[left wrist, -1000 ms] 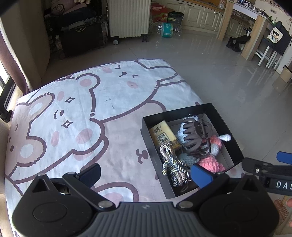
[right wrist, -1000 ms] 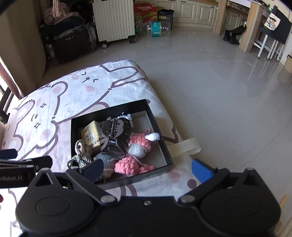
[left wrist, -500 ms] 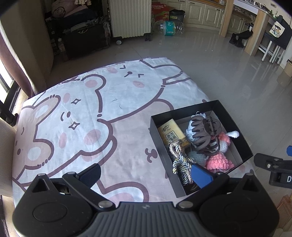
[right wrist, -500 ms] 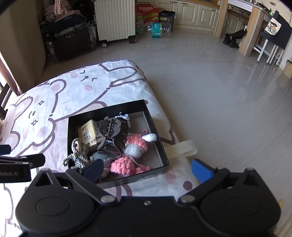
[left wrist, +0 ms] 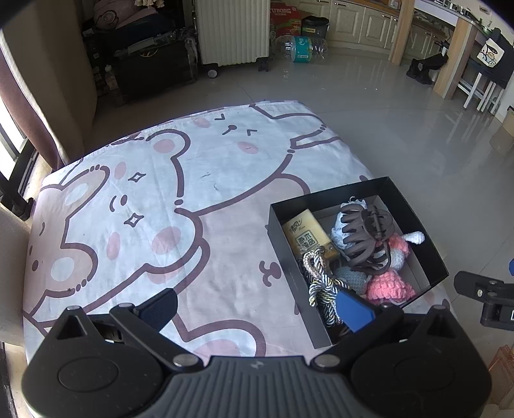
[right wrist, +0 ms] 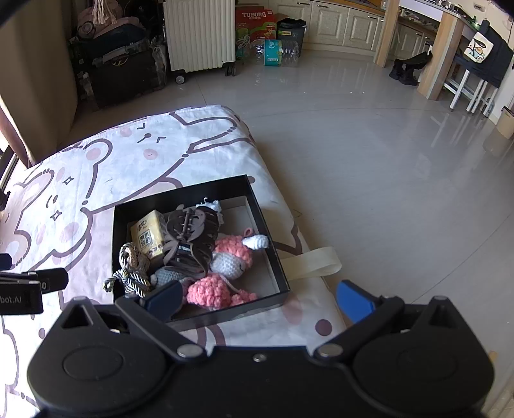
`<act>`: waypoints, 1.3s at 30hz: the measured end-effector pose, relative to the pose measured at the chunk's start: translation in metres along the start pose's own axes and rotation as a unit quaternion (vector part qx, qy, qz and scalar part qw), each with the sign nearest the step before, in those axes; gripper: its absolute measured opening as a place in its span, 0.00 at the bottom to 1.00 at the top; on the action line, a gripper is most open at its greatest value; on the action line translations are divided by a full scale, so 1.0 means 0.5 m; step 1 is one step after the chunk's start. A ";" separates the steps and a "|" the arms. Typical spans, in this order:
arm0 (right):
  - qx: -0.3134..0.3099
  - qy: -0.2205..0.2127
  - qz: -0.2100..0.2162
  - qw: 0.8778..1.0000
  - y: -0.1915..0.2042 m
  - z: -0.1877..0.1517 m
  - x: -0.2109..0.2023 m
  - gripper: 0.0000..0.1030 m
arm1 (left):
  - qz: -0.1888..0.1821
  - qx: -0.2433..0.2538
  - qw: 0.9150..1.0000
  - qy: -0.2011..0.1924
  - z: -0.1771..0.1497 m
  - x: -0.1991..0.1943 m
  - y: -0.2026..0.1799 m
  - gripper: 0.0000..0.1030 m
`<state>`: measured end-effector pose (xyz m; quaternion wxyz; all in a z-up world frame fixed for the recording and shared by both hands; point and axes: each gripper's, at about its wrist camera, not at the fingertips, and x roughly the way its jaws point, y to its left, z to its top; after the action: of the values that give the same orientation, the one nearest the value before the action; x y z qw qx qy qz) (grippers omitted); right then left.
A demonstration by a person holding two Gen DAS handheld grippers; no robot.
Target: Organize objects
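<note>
A black box [left wrist: 414, 212] [right wrist: 257, 209] sits on the right side of a bear-print cloth [left wrist: 160, 209] [right wrist: 96, 167]. In it lie a brown hair claw [left wrist: 366, 238] [right wrist: 189, 238], a yellow packet [left wrist: 305, 238] [right wrist: 149, 236], a braided cord [left wrist: 321, 283] [right wrist: 131, 267] and pink and grey crochet toys [left wrist: 388, 287] [right wrist: 212, 291]. My left gripper [left wrist: 255, 305] is open and empty, held above the box's near left corner. My right gripper [right wrist: 258, 297] is open and empty, held above the box's near edge.
The cloth covers a low table that ends just right of the box; tiled floor lies beyond. A white radiator [left wrist: 233, 30] [right wrist: 199, 32], dark bags [left wrist: 151, 61], a wooden post [right wrist: 437, 61] and a chair stand far back. A beige strap [right wrist: 314, 267] hangs off the table edge.
Both grippers have drawn back and up from the box, which now looks smaller and farther off. Both stay open. The box's contents have not moved.
</note>
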<state>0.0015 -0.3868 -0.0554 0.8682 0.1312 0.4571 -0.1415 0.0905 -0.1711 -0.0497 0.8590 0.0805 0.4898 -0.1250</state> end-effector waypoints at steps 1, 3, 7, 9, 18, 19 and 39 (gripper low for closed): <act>0.000 0.000 0.000 1.000 0.000 0.000 0.000 1.00 | 0.000 0.000 1.000 0.000 0.000 0.000 0.000 1.00; 0.000 0.000 0.000 1.000 0.000 0.000 0.000 1.00 | 0.001 0.001 1.000 0.001 0.000 0.000 0.000 1.00; -0.001 0.000 0.000 1.000 0.000 0.000 0.000 1.00 | 0.002 0.001 1.000 0.000 0.000 0.000 -0.001 1.00; -0.001 0.000 0.000 1.000 0.000 0.000 -0.001 1.00 | 0.002 0.001 1.000 0.000 -0.001 0.000 -0.001 1.00; -0.002 0.000 0.000 1.000 0.001 0.000 -0.001 1.00 | 0.002 0.001 1.000 0.000 -0.001 0.000 0.000 1.00; -0.003 0.000 0.000 1.000 0.000 0.000 -0.001 1.00 | 0.002 0.001 1.000 0.000 -0.001 0.001 0.000 1.00; -0.006 0.000 -0.001 1.000 0.001 0.000 -0.001 1.00 | -0.001 -0.002 1.000 0.001 -0.002 -0.001 0.000 1.00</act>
<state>0.0013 -0.3863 -0.0550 0.8686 0.1257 0.4585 -0.1398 0.0897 -0.1706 -0.0497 0.8588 0.0788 0.4907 -0.1245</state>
